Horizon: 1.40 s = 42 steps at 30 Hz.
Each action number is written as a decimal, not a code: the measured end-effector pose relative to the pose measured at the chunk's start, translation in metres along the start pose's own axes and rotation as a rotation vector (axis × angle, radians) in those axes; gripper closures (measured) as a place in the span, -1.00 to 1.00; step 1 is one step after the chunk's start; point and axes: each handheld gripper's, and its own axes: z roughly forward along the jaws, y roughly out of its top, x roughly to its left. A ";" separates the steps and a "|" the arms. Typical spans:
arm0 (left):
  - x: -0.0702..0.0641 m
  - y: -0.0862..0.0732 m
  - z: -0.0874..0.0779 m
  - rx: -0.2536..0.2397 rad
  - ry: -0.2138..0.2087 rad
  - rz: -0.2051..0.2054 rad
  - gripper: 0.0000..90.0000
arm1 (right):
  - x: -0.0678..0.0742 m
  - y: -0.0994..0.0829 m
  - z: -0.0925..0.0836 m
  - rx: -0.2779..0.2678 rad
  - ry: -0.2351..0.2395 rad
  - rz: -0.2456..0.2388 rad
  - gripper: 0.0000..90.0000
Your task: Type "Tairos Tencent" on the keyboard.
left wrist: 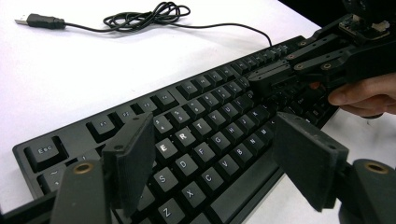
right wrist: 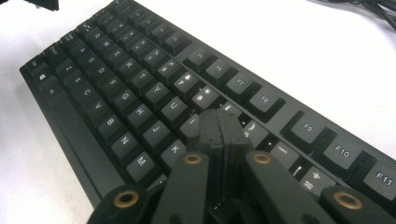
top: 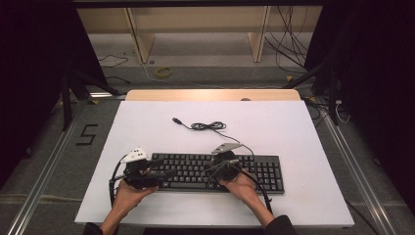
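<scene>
1. In the high view, a black keyboard lies in the lower middle of the frame on a white table. Its long axis runs left to right across the picture.
2. Your left gripper sits at the keyboard's left end, in the lower left of centre. Its jaws stand wide open with nothing between them, and they point right along the rows of keys.
3. In the left gripper view, the letter keys lie between and just beyond the two open pads, from the centre down to the bottom of the frame.
4. Your right gripper is over the middle of the keyboard, just right of centre in the high view. Its jaws are pressed together with nothing between them.
5. In the right gripper view, the closed tip rests low in the middle of the frame over the keys next to the K key; whether it touches a key I cannot tell.
6. The right gripper looks the better placed to press a key: the closed tip already hangs over the letter rows.
7. The keyboard's cable and its USB plug lie loose on the table above the keyboard, well apart from both grippers.
</scene>
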 end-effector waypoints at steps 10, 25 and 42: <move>0.000 -0.001 -0.001 0.000 0.001 -0.002 -0.34 | 0.000 -0.003 0.004 0.020 -0.004 0.000 1.00; 0.003 -0.001 0.000 0.005 0.007 -0.005 -0.34 | -0.002 -0.001 -0.004 -0.026 0.018 0.038 0.95; 0.009 -0.001 0.004 0.041 0.059 -0.017 -0.02 | 0.001 -0.001 -0.020 -0.093 0.073 0.035 0.21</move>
